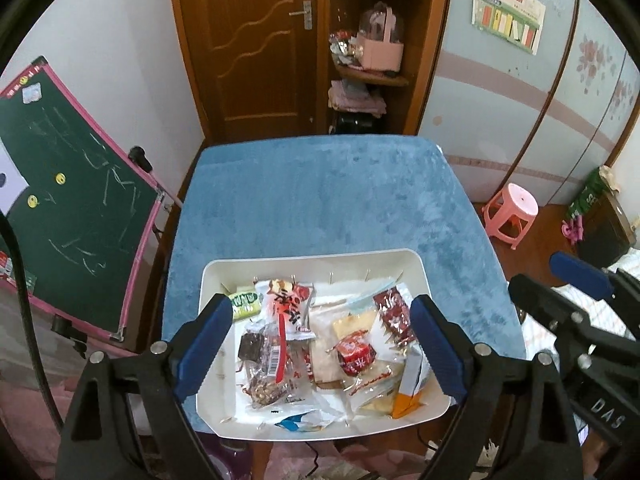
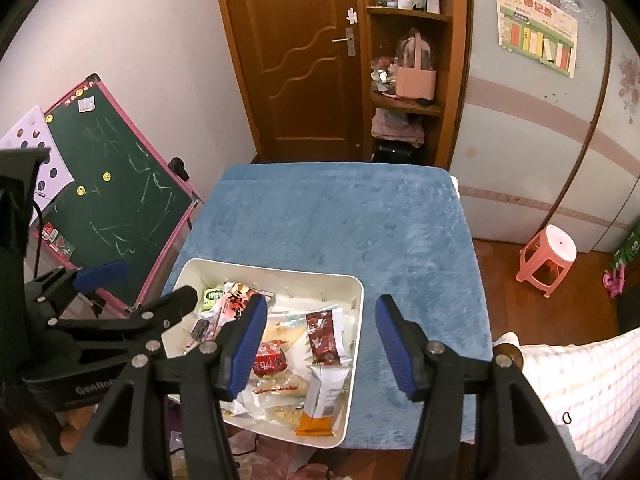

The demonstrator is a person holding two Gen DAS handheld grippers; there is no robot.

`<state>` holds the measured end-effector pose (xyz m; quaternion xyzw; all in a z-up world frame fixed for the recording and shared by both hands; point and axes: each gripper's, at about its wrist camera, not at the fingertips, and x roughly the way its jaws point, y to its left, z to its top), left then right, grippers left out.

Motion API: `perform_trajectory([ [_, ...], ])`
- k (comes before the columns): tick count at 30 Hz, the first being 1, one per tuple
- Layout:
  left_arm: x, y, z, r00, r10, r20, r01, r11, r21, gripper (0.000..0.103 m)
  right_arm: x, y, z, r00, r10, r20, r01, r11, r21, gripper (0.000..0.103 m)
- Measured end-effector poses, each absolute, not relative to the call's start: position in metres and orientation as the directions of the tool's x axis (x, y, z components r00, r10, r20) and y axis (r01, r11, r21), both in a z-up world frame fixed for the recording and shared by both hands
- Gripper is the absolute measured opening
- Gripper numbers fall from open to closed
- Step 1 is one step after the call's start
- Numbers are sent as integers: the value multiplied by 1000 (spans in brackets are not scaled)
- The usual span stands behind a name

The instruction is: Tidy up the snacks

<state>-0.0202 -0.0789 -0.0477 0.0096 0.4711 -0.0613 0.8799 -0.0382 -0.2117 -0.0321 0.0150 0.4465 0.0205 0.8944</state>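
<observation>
A white tray (image 1: 416, 258) full of wrapped snacks sits at the near edge of a blue-covered table (image 1: 320, 196). It holds a small red packet (image 1: 356, 356), a dark red packet (image 1: 394, 314), a green packet (image 1: 245, 303) and an orange-ended packet (image 1: 408, 390). My left gripper (image 1: 322, 344) is open above the tray, its fingers spanning the snacks. My right gripper (image 2: 320, 346) is open above the tray's right rim (image 2: 356, 344). The right gripper also shows in the left wrist view (image 1: 560, 276), and the left gripper shows in the right wrist view (image 2: 144, 284).
A green chalkboard with a pink frame (image 1: 68, 208) leans left of the table. A pink stool (image 1: 512, 212) stands on the floor to the right. A wooden door (image 1: 248, 40) and corner shelves (image 1: 372, 60) are behind the table. A checked cloth (image 2: 580, 384) lies at the near right.
</observation>
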Motion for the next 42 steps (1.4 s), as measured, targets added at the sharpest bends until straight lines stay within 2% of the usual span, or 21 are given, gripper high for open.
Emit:
perform_trajectory([
  [19,-31,-89,-35,575,-65,-816,80,997,-24,90,-52,-222,-16,656,6,-754,20,999,26,57],
  [42,-34,-80,-26,583,-54,-810,67,998,-19,90,-56,-220,-11,663,-6,-748,33,999,21,57],
])
